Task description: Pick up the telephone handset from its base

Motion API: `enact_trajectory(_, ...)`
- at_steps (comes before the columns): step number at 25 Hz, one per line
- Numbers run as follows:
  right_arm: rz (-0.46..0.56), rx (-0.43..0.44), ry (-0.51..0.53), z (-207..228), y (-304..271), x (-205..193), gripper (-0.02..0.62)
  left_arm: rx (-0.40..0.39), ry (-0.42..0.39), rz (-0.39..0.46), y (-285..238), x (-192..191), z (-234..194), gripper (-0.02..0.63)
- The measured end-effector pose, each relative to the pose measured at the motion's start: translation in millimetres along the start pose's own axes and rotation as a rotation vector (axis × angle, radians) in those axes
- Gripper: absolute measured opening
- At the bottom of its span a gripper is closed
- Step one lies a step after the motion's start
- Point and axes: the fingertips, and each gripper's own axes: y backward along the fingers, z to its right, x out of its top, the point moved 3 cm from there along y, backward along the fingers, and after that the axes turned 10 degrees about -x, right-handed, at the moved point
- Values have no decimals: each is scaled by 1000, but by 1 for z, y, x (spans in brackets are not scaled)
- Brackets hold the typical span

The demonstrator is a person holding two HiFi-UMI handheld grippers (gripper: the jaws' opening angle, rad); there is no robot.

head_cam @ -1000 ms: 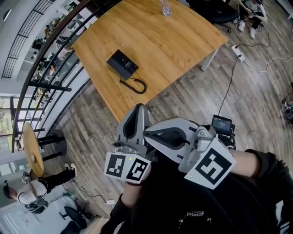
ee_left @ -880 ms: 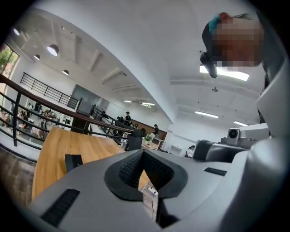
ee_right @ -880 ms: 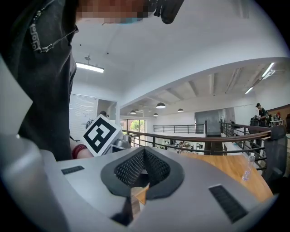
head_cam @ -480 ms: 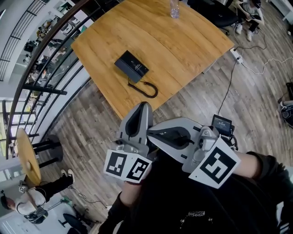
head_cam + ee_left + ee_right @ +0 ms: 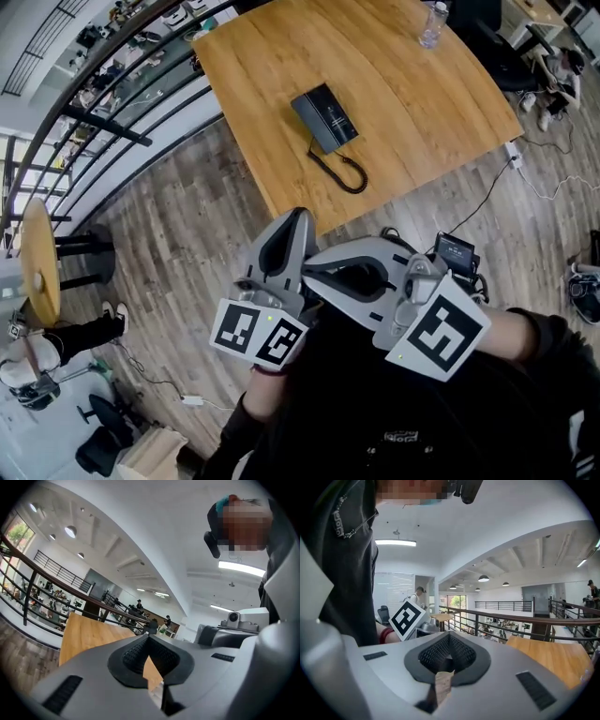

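The black telephone point(image 5: 325, 118) lies on the wooden table point(image 5: 403, 94), its handset down on the base and a coiled cord point(image 5: 343, 172) trailing toward the near table edge. Both grippers are held close to the person's chest, well short of the table and over the floor. My left gripper point(image 5: 292, 221) points toward the table with jaws shut and empty; its pads point(image 5: 140, 653) meet. My right gripper point(image 5: 307, 266) lies across, pointing left at the left gripper, jaws shut and empty point(image 5: 449, 638). The phone shows in neither gripper view.
A clear bottle point(image 5: 429, 25) stands at the table's far right. A black railing point(image 5: 103, 103) runs along the left of the table, over a lower floor. A cable and power strip point(image 5: 514, 150) lie on the wood floor at right. The left gripper's marker cube point(image 5: 408, 616) shows in the right gripper view.
In the head view the table and telephone have slid right and somewhat nearer. Both grippers stay shut in the same pose before the chest, travelling with the person.
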Motion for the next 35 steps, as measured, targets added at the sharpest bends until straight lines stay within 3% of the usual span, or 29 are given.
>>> enact_trajectory(10, 21, 202, 27, 0, -40, 15, 18, 202, 23, 72, 39, 9, -35, 5)
enact_trajectory(19, 24, 267, -15, 64, -43, 21, 18, 264, 13, 86, -12, 18, -55, 5)
enact_trajectory(21, 50, 255, -25, 85, -42, 25, 18, 273, -8, 67, -32, 20, -57, 5)
enact_trajectory(24, 98, 212, -68, 121, -44, 32, 18, 308, -104, 36, -58, 30, -63, 5)
enact_trajectory(29, 136, 114, -131, 177, -44, 31, 18, 341, -209, 54, -85, 44, -64, 5)
enact_trajectory(32, 121, 29, -123, 211, -47, 18, 18, 363, -219, 53, -100, 46, -72, 5)
enact_trajectory(35, 1, -24, -63, 231, -54, -4, 18, 369, -148, 54, -116, 43, -82, 5)
